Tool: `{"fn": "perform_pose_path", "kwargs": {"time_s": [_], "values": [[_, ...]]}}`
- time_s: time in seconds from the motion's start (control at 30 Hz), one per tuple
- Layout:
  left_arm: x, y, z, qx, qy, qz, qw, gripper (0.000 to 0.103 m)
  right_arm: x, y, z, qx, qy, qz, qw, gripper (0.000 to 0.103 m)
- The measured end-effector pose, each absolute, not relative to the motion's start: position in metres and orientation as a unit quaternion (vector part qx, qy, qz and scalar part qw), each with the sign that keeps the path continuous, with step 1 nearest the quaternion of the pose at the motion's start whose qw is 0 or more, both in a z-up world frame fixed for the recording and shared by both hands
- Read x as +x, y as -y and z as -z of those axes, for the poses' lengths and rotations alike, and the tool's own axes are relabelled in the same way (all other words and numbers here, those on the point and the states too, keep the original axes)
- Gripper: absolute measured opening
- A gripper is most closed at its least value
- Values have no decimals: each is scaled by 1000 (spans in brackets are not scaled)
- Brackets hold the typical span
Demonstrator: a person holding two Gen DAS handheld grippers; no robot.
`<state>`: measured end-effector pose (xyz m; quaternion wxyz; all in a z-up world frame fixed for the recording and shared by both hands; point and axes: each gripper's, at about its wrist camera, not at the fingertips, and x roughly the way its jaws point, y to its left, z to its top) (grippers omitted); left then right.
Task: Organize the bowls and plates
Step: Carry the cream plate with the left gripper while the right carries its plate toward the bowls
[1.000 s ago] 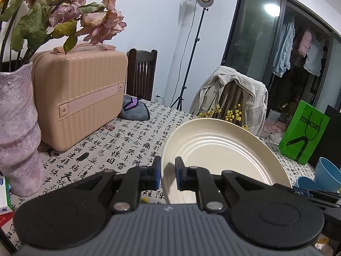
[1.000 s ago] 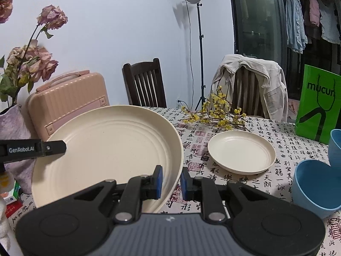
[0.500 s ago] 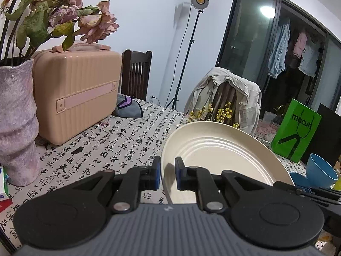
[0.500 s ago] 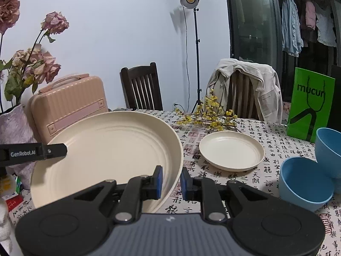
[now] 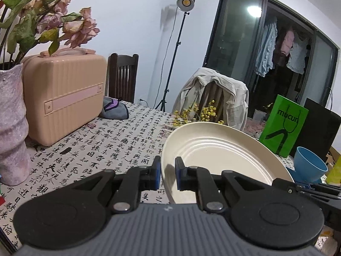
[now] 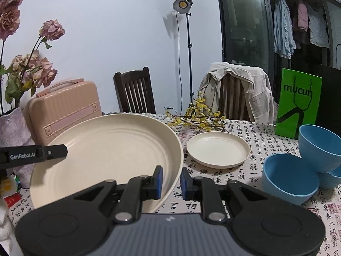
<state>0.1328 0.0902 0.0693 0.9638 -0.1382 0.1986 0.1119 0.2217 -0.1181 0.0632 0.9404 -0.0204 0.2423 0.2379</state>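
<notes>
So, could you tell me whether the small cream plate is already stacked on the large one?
No, the small plate lies on the tablecloth, apart from the large plate held above it.

left gripper (image 5: 166, 173): fingers clamped, angled slightly down | right gripper (image 6: 171, 180): fingers clamped, angled slightly down

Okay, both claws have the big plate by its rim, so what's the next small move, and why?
Probably carry the big plate right, toward the small plate. The left claw and right claw hold it tilted above the table, and the small plate lies bare, apart from the blue bowls.
</notes>
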Motion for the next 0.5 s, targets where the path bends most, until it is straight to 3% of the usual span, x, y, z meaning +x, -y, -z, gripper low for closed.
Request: {"fn": "perform_pose_path", "kwargs": {"time_s": [0.5], "values": [[131, -60, -68, -124, -190, -74, 971, 13, 211, 152, -65, -15, -232, -210, 950, 17]]}}
